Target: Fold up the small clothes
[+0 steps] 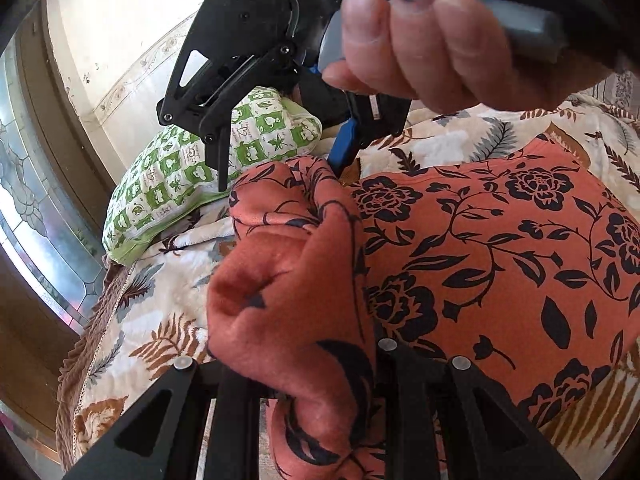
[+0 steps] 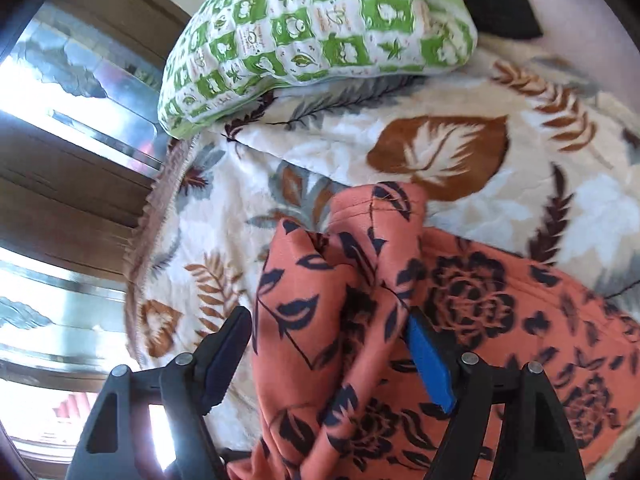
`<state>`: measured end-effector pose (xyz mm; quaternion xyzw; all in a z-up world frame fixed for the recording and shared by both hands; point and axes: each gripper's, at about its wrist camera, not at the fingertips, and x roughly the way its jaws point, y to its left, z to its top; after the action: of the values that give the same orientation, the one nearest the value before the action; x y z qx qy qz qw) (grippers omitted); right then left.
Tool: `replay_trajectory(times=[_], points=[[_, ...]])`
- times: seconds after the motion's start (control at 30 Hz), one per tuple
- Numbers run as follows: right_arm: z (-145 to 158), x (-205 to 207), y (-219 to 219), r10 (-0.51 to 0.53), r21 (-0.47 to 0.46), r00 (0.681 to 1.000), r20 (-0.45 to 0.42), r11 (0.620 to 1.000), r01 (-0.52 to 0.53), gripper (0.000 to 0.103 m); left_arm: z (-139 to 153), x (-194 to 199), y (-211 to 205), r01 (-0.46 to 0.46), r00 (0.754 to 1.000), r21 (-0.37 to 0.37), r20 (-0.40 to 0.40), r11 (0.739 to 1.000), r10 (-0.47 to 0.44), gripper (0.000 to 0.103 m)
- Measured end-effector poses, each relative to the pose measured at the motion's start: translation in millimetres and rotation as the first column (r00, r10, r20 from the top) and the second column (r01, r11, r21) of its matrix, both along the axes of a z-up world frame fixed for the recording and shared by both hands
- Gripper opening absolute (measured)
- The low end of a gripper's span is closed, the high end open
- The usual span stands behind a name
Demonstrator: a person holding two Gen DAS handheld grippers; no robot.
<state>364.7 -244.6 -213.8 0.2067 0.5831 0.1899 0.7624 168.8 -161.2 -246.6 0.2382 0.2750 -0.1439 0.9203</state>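
1. We see the left claw (image 1: 316, 404) pinching a bunched fold of the orange floral garment (image 1: 480, 248).
2. The right claw (image 2: 328, 344) is spread around another fold.
3. The garment lies on the leaf-print bedspread (image 2: 440, 92), near the green checked pillow (image 2: 320, 32).

Bright window glare, fisheye-warped edges.

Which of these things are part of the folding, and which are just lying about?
In the job:
orange floral garment
left tongs, shut on it
right tongs, open around a fold

Lying about:
green checked pillow
leaf-print blanket
window
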Motion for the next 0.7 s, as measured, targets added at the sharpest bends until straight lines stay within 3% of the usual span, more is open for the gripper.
replay_trajectory(times=[0.13,0.17,0.2,0.23,0.3,0.47,0.63,0.7], points=[[-5,1,-2,-0.020,0.017,0.999,0.036,1.000,0.019,0.080,2,-3,-3,0.022,1.000,-0.011,0.008,1.000,-0.022,0.020],[-4,0,-3,-0.019,0.002,0.998,0.057,1.000,0.019,0.070,3,-5,-6,0.034,0.999,-0.014,0.014,0.999,-0.034,0.020],[-4,-1,-4,-0.005,-0.024,0.998,0.068,1.000,0.006,0.038,3,-6,-9,0.047,0.999,-0.019,0.020,0.999,-0.047,0.021],[-4,-4,-6,0.002,-0.054,0.997,0.082,0.999,0.002,0.027,4,-8,-12,0.062,0.998,-0.026,0.023,0.998,-0.062,0.021],[0,-11,-16,-0.002,-0.096,0.992,0.125,0.995,0.014,0.019,7,-13,-20,0.097,0.995,-0.041,0.034,0.994,-0.096,0.020],[19,-46,-80,-0.090,-0.092,0.969,0.232,0.989,0.114,0.016,27,-33,-49,0.223,0.974,-0.138,0.074,0.965,-0.214,0.020],[32,-93,-163,-0.216,-0.076,0.928,0.303,0.966,0.249,0.016,50,-45,-83,0.326,0.941,-0.338,0.029,0.883,-0.336,0.022],[30,-110,-193,-0.264,-0.083,0.910,0.320,0.949,0.305,0.016,50,-53,-101,0.349,0.929,-0.357,0.016,0.866,-0.369,0.025]])
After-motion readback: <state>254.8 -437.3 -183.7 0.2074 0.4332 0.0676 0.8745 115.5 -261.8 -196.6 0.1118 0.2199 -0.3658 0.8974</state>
